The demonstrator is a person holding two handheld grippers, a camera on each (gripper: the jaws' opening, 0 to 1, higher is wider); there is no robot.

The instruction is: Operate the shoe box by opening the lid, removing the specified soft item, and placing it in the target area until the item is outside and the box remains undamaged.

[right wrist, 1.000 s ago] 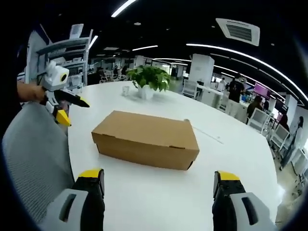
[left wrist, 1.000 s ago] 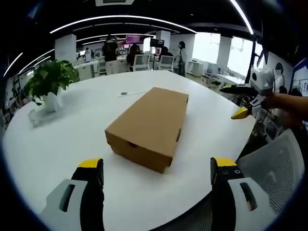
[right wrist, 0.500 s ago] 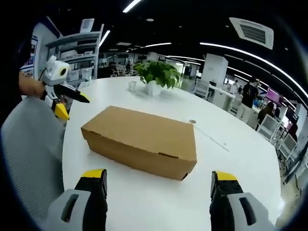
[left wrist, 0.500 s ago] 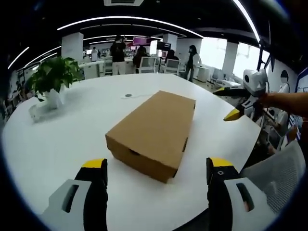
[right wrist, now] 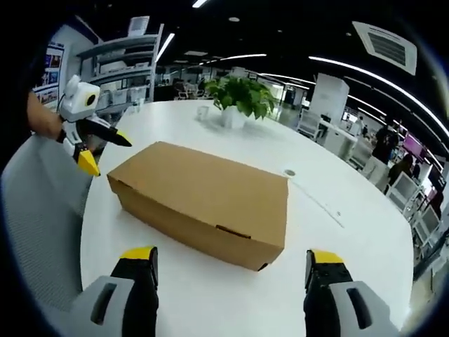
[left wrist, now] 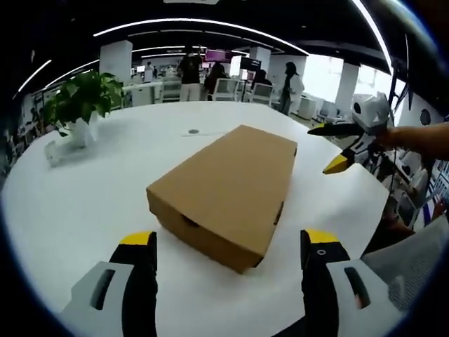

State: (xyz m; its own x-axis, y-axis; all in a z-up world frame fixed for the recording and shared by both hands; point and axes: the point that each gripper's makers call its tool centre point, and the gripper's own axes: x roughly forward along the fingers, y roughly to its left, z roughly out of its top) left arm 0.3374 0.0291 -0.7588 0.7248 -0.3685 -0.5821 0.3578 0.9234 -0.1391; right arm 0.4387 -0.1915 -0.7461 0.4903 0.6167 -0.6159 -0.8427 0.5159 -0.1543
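Closed matte cardboard shoe box (left wrist: 228, 186), smooth white table (left wrist: 84, 196)

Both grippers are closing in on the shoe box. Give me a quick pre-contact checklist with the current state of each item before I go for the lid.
1. Lid state: the shoe box is shut, lid flat on top. Ok, opening not yet begun.
2. Left gripper: jaws wide open, short of the box's near end, touching nothing. Ok.
3. Right gripper: jaws wide open, facing the box's long side, not touching. Ok.
4. Box condition: no dents or tears on the faces in view. Ok.
5. Soft item inside: hidden by the lid. Cannot tell.
6. Space to set the item down: bare white table around the box; potted plant stands well away. Ok, though no marked target area shows.
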